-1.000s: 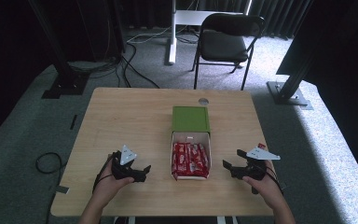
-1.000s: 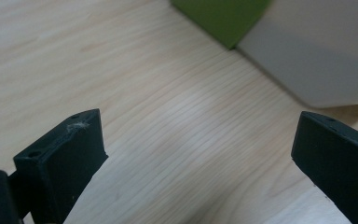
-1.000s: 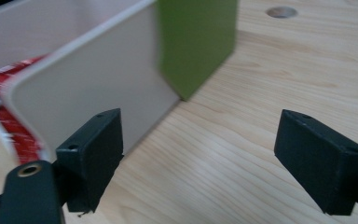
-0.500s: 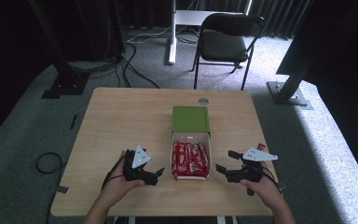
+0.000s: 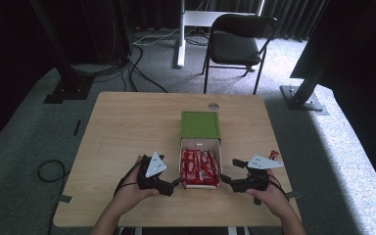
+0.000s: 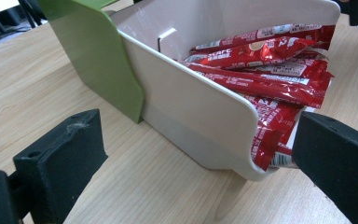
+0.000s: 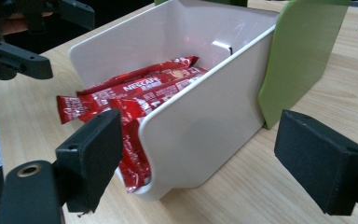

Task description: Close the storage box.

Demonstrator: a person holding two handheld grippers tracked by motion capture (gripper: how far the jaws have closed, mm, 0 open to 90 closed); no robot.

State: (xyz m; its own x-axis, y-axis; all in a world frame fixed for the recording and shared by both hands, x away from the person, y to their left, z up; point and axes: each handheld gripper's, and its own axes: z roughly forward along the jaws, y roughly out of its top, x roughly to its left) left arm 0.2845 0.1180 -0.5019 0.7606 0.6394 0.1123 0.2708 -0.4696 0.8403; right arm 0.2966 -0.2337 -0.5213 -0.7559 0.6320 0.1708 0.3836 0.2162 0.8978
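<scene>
While both tongs are held spread wide with nothing gripped between their jaws, a white box (image 5: 200, 145) packed with red sachets (image 5: 199, 168) is seen at the near middle of the wooden counter (image 5: 127, 127), its green lid (image 5: 200, 125) folded back toward the far side. The left tongs (image 5: 175, 183) are held just beside the box's near left corner, apart from it as far as can be told, and in the left gripper view that rounded corner of the box (image 6: 191, 102) is framed between the two black jaws, with the sachets (image 6: 265, 70) spilling over the open near end. The right tongs (image 5: 228, 172) are held near the box's right side, a strip of bare counter being left between them. In the right gripper view the box's white wall (image 7: 205, 116) and the green lid (image 7: 303, 51) are seen between the parted jaws, with the sachets (image 7: 135, 100) lying inside.
</scene>
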